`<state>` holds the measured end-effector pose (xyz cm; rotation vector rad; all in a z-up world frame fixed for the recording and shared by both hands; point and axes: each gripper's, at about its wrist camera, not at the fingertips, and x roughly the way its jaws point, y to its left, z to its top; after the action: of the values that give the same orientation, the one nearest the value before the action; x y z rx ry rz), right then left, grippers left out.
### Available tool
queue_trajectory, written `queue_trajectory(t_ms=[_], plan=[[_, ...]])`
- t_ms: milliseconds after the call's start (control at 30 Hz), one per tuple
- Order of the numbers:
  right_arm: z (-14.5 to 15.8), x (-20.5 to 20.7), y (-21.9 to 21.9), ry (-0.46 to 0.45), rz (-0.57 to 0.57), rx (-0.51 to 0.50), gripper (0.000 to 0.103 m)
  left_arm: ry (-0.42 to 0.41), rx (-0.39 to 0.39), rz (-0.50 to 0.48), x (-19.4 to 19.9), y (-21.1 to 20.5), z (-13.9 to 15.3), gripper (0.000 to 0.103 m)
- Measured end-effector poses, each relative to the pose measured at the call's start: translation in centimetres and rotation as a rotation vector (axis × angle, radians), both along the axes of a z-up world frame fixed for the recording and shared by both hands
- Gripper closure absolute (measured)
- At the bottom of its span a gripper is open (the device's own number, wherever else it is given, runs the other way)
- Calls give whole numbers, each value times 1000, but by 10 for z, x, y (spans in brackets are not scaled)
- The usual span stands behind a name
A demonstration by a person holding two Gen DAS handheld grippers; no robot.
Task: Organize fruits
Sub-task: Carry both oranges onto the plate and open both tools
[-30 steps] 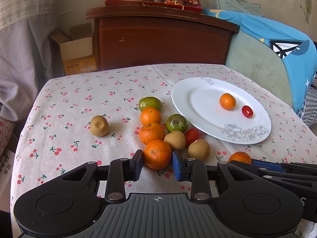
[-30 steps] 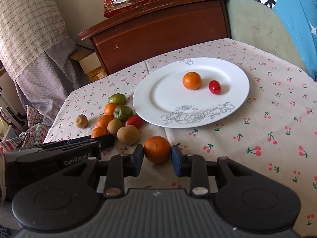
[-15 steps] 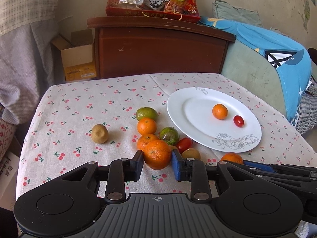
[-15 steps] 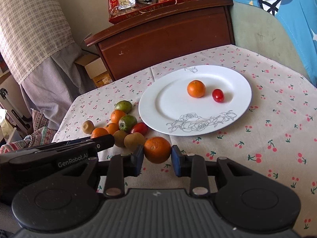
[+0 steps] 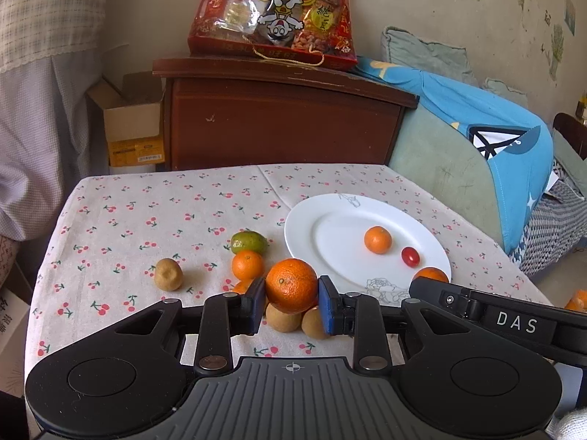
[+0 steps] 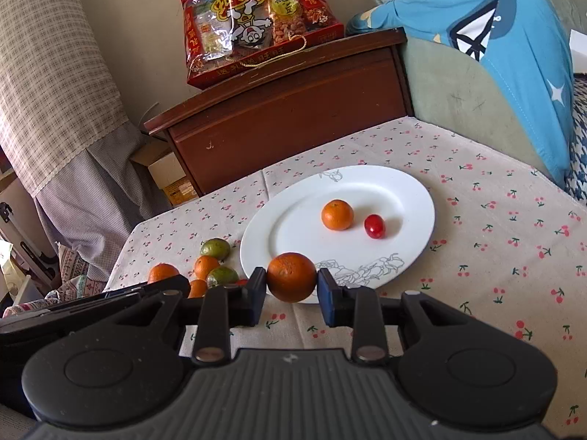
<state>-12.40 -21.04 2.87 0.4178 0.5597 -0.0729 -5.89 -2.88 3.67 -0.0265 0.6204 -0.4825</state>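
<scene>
The worktop, covered in a white cloth printed with small red cherries (image 5: 154,220), carries a round white ceramic plate with a grey flower drawing (image 6: 293,220) toward its right edge. On the plate lie a small round orange mandarin (image 6: 337,214) and, just beside it, a small red cherry tomato (image 6: 374,226). Left of the plate, toward the near edge, sits a loose cluster of orange mandarins, green citrus fruits and brown round fruits (image 5: 248,253).

The left claw (image 5: 291,295) is closed on a large round orange mandarin (image 5: 291,285), both blue pads pressing its sides, above the brown fruits of the cluster. The right claw (image 6: 291,286) is clamped on a second round orange mandarin (image 6: 291,281), seen against the plate's near rim.
</scene>
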Motion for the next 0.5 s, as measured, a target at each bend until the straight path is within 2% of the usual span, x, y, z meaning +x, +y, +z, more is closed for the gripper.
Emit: queue_trajectory(t_ms=[167, 500], plan=[[0, 2, -13, -8, -40, 24, 73, 9, -38, -21, 7, -12, 2, 75], [-12, 12, -28, 18, -90, 55, 73, 43, -16, -67, 26, -43, -14, 75]])
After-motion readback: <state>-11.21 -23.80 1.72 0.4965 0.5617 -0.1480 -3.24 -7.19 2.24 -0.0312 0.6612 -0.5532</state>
